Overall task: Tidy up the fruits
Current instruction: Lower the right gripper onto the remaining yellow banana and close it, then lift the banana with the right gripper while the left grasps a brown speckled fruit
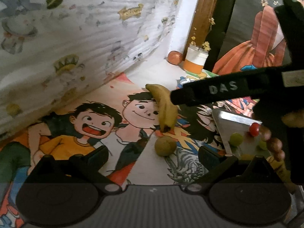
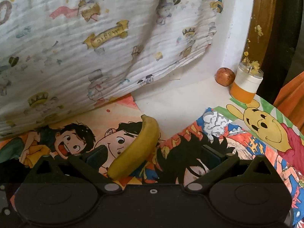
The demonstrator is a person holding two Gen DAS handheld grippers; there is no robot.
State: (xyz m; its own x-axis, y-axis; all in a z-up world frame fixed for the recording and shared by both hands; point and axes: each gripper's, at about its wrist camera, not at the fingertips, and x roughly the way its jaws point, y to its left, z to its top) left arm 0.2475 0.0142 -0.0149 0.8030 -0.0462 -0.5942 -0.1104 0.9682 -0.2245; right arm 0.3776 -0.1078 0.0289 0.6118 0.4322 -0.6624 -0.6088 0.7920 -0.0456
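A yellow banana (image 1: 165,108) lies on the cartoon-printed table cover; in the right wrist view the banana (image 2: 135,148) lies between my right gripper's open fingers, nearer the left one. My right gripper (image 2: 153,154) is open, its fingers on either side of the banana. It shows in the left wrist view as a black body (image 1: 224,91) beside the banana. My left gripper (image 1: 153,155) is open and empty, with a round green-brown fruit (image 1: 165,145) just ahead between its fingers. A metal tray (image 1: 237,131) at right holds a red cherry-like fruit (image 1: 254,129) and green grapes (image 1: 236,138).
An orange-red round fruit (image 2: 224,76) and an orange-and-white jar with yellow flowers (image 2: 247,84) stand at the back by a wooden post (image 2: 263,19). A printed white cloth (image 2: 95,43) hangs along the left and back.
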